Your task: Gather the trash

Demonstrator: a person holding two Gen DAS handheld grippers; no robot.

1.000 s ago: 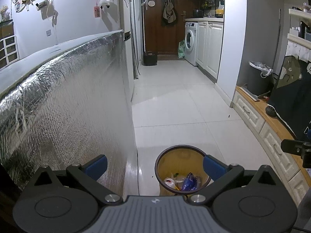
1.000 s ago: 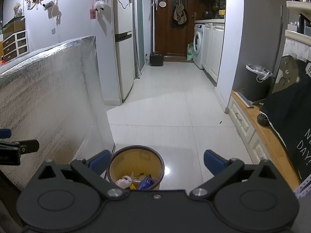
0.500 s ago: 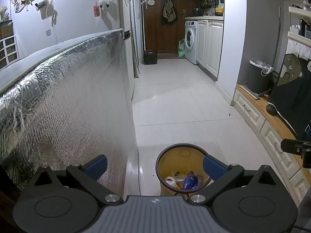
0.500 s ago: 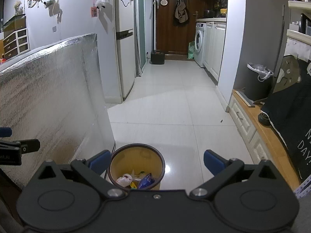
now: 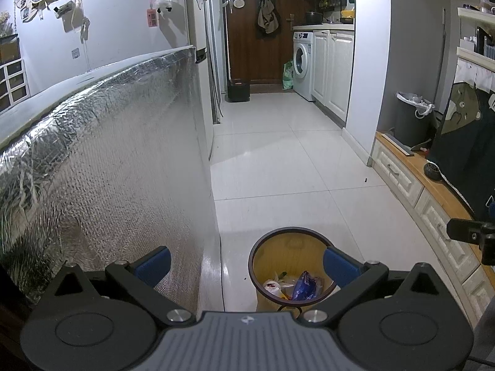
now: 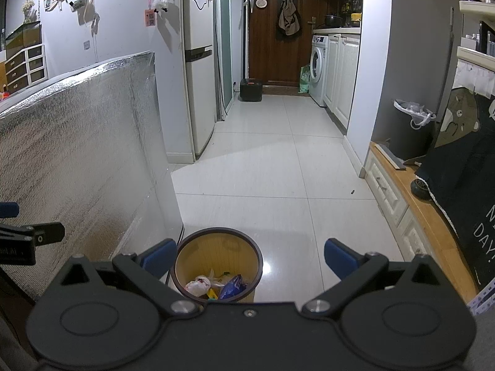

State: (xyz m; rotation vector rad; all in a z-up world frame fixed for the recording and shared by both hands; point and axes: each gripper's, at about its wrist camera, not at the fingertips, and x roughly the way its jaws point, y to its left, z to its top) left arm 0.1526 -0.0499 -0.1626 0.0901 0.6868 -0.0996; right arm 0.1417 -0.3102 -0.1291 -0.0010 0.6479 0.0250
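Observation:
A round yellow waste bin [image 5: 290, 247] with a dark rim stands on the white tile floor, also in the right wrist view [image 6: 216, 249]. Trash lies inside: a white crumpled wrapper [image 5: 272, 286] and a blue packet [image 5: 303, 286], seen again as the wrapper [image 6: 198, 286] and packet [image 6: 232, 287]. My left gripper [image 5: 247, 262] is open and empty above the bin. My right gripper [image 6: 249, 258] is open and empty, also above the bin. Each gripper's tip shows at the edge of the other's view.
A tall foil-covered panel [image 5: 108, 160] runs along the left, touching distance from the bin. A low wooden cabinet with drawers [image 6: 402, 204] lines the right. A grey bin with a bag [image 5: 413, 120] stands beyond. A fridge [image 6: 198, 61] and washing machine [image 6: 318, 65] lie down the corridor.
Both views have shifted slightly; the bin sits a little lower and nearer in frame. Both grippers stay open and empty.

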